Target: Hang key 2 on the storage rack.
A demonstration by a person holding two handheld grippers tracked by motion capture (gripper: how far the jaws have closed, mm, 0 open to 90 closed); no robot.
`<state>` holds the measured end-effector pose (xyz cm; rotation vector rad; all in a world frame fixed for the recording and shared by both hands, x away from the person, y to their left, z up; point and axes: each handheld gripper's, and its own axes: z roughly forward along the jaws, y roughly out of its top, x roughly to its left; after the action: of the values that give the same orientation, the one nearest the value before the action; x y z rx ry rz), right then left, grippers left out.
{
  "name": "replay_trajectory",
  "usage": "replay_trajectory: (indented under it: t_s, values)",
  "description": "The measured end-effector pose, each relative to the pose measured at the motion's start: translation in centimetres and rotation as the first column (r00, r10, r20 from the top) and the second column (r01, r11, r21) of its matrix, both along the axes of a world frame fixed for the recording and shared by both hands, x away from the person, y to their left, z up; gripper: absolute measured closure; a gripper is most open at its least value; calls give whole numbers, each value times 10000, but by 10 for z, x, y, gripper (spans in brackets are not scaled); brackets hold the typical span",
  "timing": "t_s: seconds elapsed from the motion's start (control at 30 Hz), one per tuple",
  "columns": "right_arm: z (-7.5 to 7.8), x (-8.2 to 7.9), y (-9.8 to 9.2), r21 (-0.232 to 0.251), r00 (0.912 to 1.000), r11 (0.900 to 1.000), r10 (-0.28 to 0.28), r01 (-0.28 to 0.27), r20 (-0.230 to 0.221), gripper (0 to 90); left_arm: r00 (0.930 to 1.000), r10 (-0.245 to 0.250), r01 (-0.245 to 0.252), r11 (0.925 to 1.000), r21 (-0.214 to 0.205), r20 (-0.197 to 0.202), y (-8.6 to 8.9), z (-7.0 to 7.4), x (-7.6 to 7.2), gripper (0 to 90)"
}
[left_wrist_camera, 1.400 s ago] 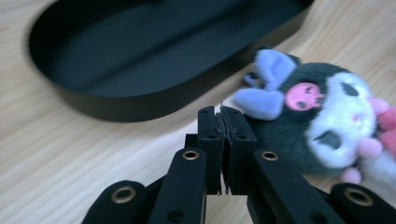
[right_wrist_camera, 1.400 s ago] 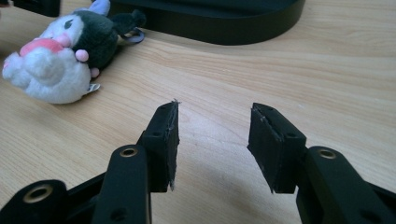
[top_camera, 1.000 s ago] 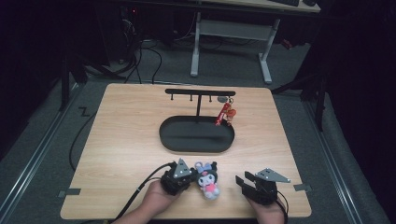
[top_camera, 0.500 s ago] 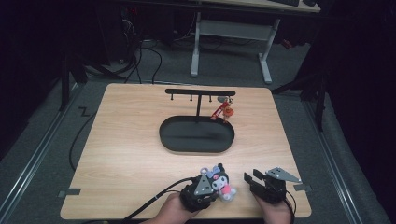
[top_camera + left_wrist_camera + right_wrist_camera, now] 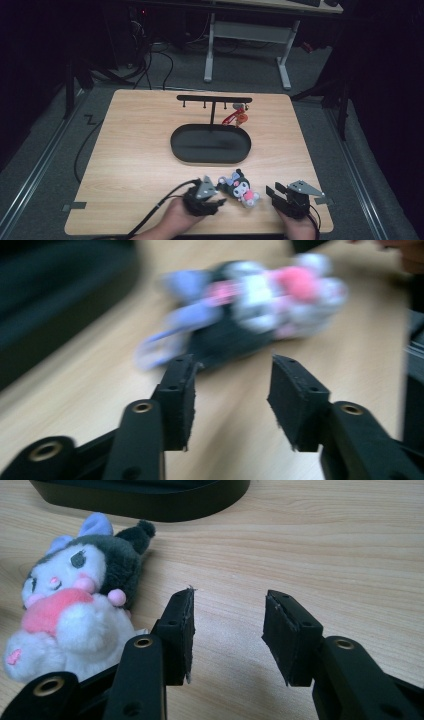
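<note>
Plush toy [image 5: 239, 187] is lying on the tabletop [image 5: 135, 150] between both tongs, nearer the left tongs [image 5: 216, 202], just opened and empty; the right tongs [image 5: 272, 191] are held released, well apart.

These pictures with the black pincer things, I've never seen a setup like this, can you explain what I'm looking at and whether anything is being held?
A person sits at a wooden table with a hand-held two-jaw gripper in each hand. The high view comes from a fixed camera above, looking down; the left gripper is at lower left, the right gripper at lower right. The other two pictures come from small cameras riding on each gripper, looking along its black jaws.

On the table lies a small plush toy, white and pink with a dark hood, between the two grippers. Farther back is a black oval tray with a hook rack above it, where a red keychain hangs.

Nothing is held. The left gripper's jaws have just been opening and stand apart, the toy lying beyond them. The right gripper is open too, the toy beside it.
</note>
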<state>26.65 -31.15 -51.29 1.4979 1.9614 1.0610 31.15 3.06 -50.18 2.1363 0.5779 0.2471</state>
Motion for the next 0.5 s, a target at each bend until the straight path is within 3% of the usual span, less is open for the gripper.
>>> replay_trajectory:
  t_s: [0.07, 0.1, 0.17, 0.27, 0.37, 0.43, 0.5]
  values:
    - [0, -1, 1, -152, 10000, 9999, 11, -11, 4, 574, 9963, 820, -824, 9965, 111, 260, 36, 2, 7, 425]
    - [0, -1, 1, -152, 10000, 9999, 11, -11, 4, 574, 9926, 1155, -1161, 9931, 149, 382, 51, 3, 10, 425]
    - [0, -1, 3, -418, 10000, 9991, -17, 20, 65, 574, 9783, 1992, -2008, 9794, 235, 579, 95, 4, 17, 398]
    - [0, -2, 3, -613, 9999, 9981, -100, 105, 84, 553, 9566, 2811, -2844, 9580, 375, 765, 139, 5, 24, 324]
    - [-1, 0, 1, -590, 9996, 9980, -237, 227, -164, 534, 9333, 3463, -3481, 9375, 19, 948, 169, -1, 28, 302]
    - [0, 1, 0, -746, 9997, 9970, -215, 204, -140, 533, 9267, 3724, -3719, 9281, -207, 497, 183, -6, 34, 300]
    - [3, 0, 0, -1007, 9996, 9947, -202, 182, -182, 523, 9140, 4047, -4042, 9144, -201, 284, 194, -10, 42, 291]
